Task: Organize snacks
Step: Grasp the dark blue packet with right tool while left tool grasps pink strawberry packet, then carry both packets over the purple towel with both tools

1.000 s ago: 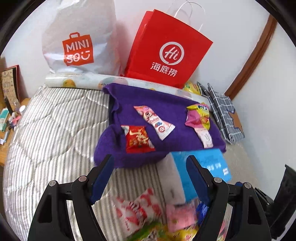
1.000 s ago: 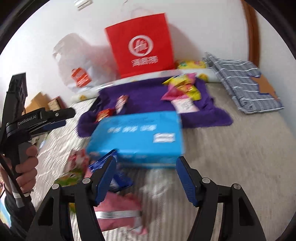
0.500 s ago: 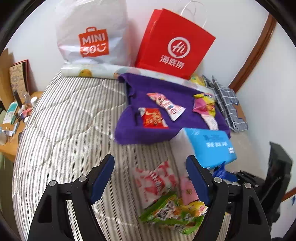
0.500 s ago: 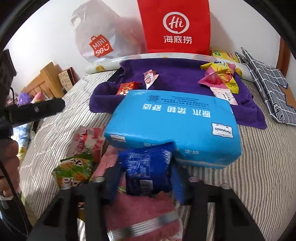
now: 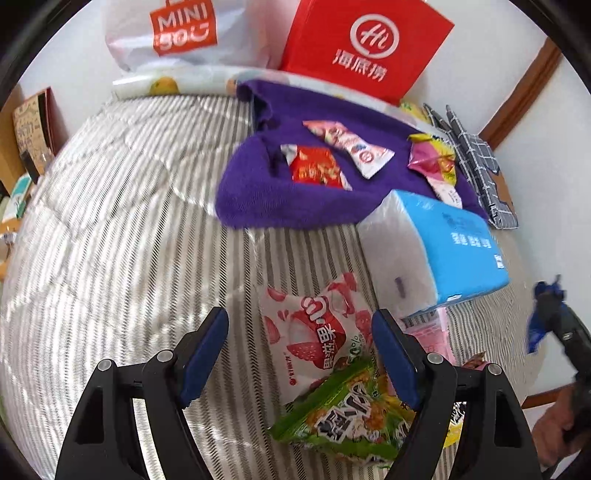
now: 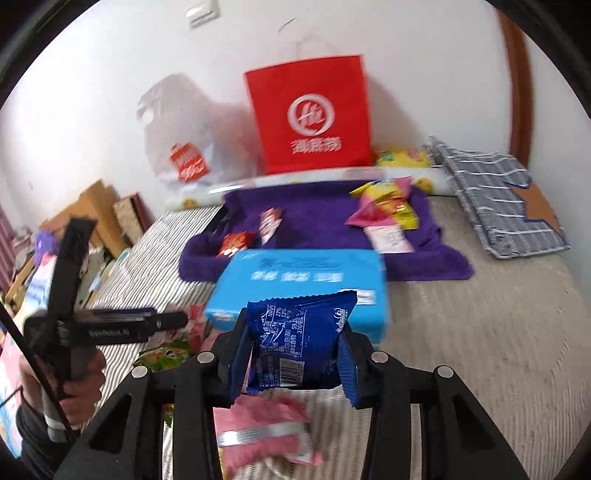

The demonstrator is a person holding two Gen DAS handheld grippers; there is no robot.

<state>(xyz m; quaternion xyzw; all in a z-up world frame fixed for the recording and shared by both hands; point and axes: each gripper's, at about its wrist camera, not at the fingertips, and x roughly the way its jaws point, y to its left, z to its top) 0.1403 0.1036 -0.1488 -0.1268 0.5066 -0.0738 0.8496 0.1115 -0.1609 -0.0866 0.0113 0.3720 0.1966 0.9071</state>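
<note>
My right gripper [image 6: 293, 363] is shut on a blue snack packet [image 6: 297, 341] and holds it above the bed; it also shows at the right edge of the left wrist view [image 5: 546, 317]. My left gripper [image 5: 301, 354] is open and empty, hovering over a white strawberry snack bag [image 5: 317, 332] and a green snack bag [image 5: 351, 413]. A purple towel [image 5: 258, 199] further back holds a red packet [image 5: 314, 170], a pink-white packet [image 5: 351, 144] and a yellow-pink pile [image 5: 436, 166]. A pink packet [image 6: 258, 424] lies under the right gripper.
A blue tissue pack [image 5: 443, 240] lies between the loose snacks and the towel. A red paper bag [image 5: 365, 48] and a white Miniso bag [image 5: 177, 33] stand against the wall. A folded grey checked cloth [image 6: 498, 199] lies at the right. A wooden bedside shelf [image 5: 22, 147] is at the left.
My right gripper closed on the blue packet and lifted it off the pile. My left gripper dropped lower toward the strawberry and green bags.
</note>
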